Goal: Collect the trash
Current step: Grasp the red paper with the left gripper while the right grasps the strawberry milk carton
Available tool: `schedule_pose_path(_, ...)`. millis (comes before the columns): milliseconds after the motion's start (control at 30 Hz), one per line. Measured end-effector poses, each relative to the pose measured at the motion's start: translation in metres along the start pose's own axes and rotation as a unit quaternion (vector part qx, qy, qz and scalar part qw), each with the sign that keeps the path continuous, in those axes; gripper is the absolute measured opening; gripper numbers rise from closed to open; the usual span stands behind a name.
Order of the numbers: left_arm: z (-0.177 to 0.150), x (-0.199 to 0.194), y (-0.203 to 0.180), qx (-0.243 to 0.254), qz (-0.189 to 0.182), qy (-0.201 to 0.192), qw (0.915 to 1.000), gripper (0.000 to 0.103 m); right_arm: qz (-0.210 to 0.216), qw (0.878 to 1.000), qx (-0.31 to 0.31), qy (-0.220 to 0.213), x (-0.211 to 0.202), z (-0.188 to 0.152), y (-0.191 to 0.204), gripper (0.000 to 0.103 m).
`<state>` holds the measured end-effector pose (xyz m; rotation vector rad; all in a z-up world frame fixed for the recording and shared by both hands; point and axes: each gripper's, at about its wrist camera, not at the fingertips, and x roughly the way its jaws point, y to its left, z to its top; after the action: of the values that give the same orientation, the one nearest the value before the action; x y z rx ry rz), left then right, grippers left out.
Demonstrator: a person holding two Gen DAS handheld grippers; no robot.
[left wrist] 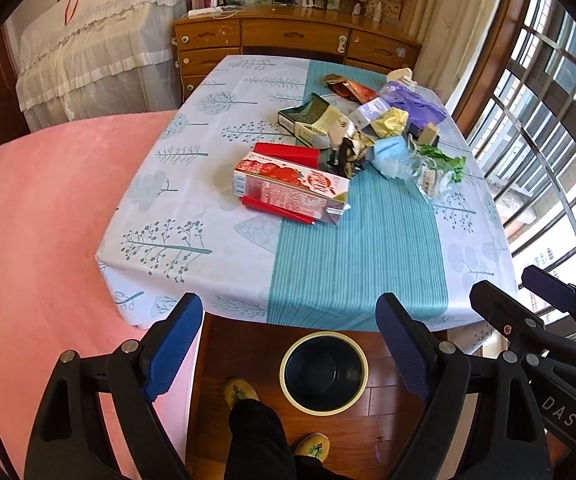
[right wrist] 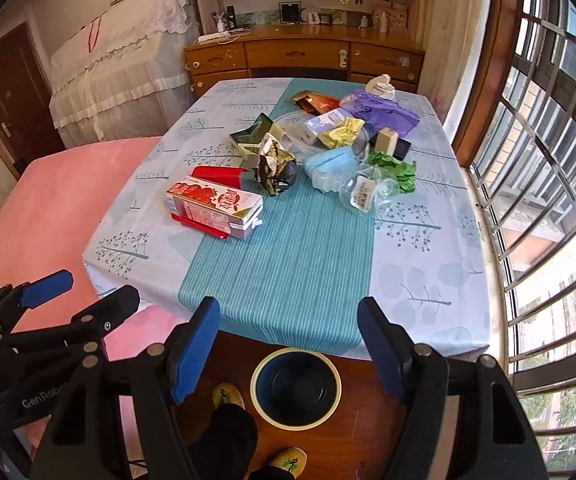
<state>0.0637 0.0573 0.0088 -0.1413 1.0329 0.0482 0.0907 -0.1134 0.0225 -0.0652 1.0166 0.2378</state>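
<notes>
Trash lies in a pile on the table (left wrist: 192,248) (right wrist: 427,280): a red strawberry carton (left wrist: 288,190) (right wrist: 216,204), a green and cream box (left wrist: 311,120) (right wrist: 254,140), a crumpled foil wrapper (right wrist: 274,166), a blue face mask (left wrist: 389,152) (right wrist: 329,164), a clear plastic bottle (right wrist: 363,190), a yellow wrapper (left wrist: 389,122), a purple bag (left wrist: 415,102) (right wrist: 383,112). A dark bin with a cream rim (left wrist: 323,374) (right wrist: 295,388) stands on the floor below the table's near edge. My left gripper (left wrist: 288,352) and right gripper (right wrist: 288,344) are both open and empty, held above the bin, short of the table.
A pink bed (left wrist: 40,220) lies left of the table. A wooden dresser (left wrist: 295,40) stands behind it. A barred window (left wrist: 547,140) is on the right. The person's leg and slippers (left wrist: 244,392) are beside the bin.
</notes>
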Motion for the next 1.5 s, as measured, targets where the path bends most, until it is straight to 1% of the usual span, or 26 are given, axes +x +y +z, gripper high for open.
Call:
schedule_pose_path(167,0.018,0.018,0.039,-0.029,0.011,-0.002,0.9995,0.087,0.026,0.998,-0.050,0.010,0.033,0.036,0.022,0.072)
schedule_pose_path(267,0.032,0.037,0.060,-0.036,0.018,0.015,0.9991,0.087,0.040,0.994,-0.097,0.018,0.059,0.059,0.038,0.072)
schedule_pose_path(367,0.046,0.058,0.077,-0.041,0.027,0.032,0.9983,0.086,0.060,0.987,-0.143,0.036,0.087,0.080,0.052,0.072)
schedule_pose_path(467,0.059,0.076,0.089,-0.045,0.023,0.047,0.9977,0.082,0.074,0.977,-0.193,0.049,0.116,0.096,0.066,0.072)
schedule_pose_path(633,0.071,0.105,0.102,-0.050,0.034,0.073,0.9955,0.082,0.089,0.955,-0.271,0.083,0.162,0.115,0.088,0.072)
schedule_pose_path(733,0.074,0.121,0.110,-0.058,0.019,0.096,0.9935,0.082,0.099,0.940,-0.307,0.108,0.185,0.118,0.097,0.072)
schedule_pose_path(833,0.075,0.132,0.114,-0.060,0.012,0.112,0.9918,0.082,0.103,0.927,-0.332,0.138,0.205,0.116,0.103,0.071)
schedule_pose_path(967,0.077,0.141,0.118,-0.056,0.010,0.120,0.9911,0.082,0.113,0.917,-0.336,0.181,0.227,0.113,0.101,0.067)
schedule_pose_path(1067,0.078,0.146,0.120,-0.057,0.006,0.128,0.9901,0.082,0.127,0.917,-0.322,0.197,0.232,0.113,0.099,0.061)
schedule_pose_path(1167,0.081,0.148,0.121,-0.057,0.000,0.132,0.9896,0.082,0.148,0.923,-0.291,0.205,0.228,0.117,0.098,0.057)
schedule_pose_path(1267,0.087,0.148,0.120,-0.054,-0.008,0.130,0.9900,0.082,0.161,0.934,-0.253,0.192,0.217,0.124,0.095,0.056)
schedule_pose_path(1367,0.093,0.147,0.117,-0.055,-0.020,0.132,0.9895,0.082,0.171,0.948,-0.210,0.167,0.196,0.130,0.089,0.056)
schedule_pose_path(1500,0.100,0.151,0.110,-0.066,-0.048,0.150,0.9853,0.082,0.160,0.968,-0.151,0.122,0.171,0.141,0.078,0.056)
